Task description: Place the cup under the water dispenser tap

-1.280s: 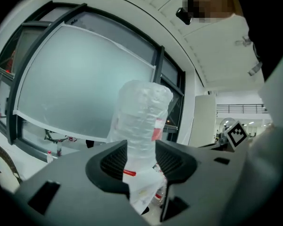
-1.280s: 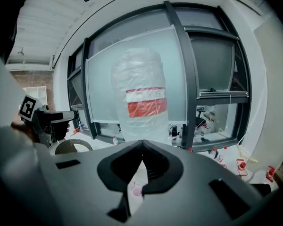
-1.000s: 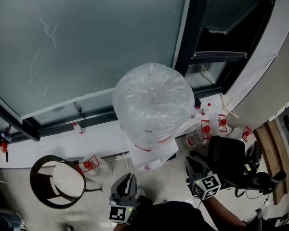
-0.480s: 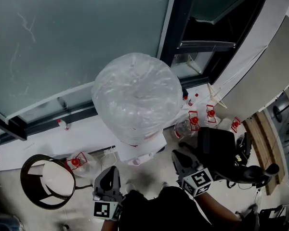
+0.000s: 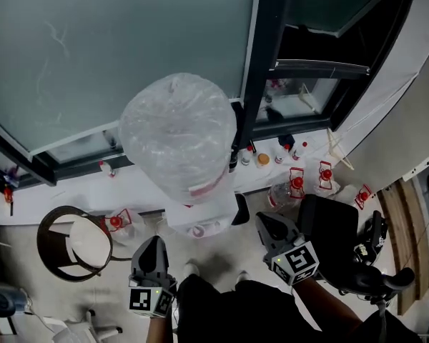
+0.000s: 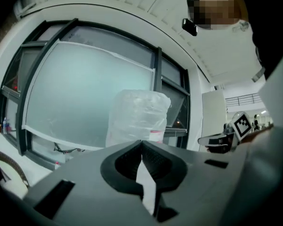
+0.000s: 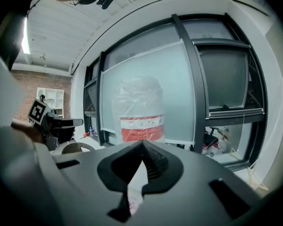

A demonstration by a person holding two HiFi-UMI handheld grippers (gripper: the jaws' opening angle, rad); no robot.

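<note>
Jaws pressed together and empty, the left tool (image 5: 156, 243) and right tool (image 5: 263, 220) point roughly level from either side at the white water dispenser (image 5: 200, 219) with its clear film-wrapped bottle (image 5: 177, 131) just ahead. No cup shows; the spot beneath the pink taps (image 5: 198, 231) is hidden, so check there before reaching.

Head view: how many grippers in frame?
2: left gripper at bottom left, below the dispenser; right gripper at bottom right, beside the chair. Neither is hidden.
</note>
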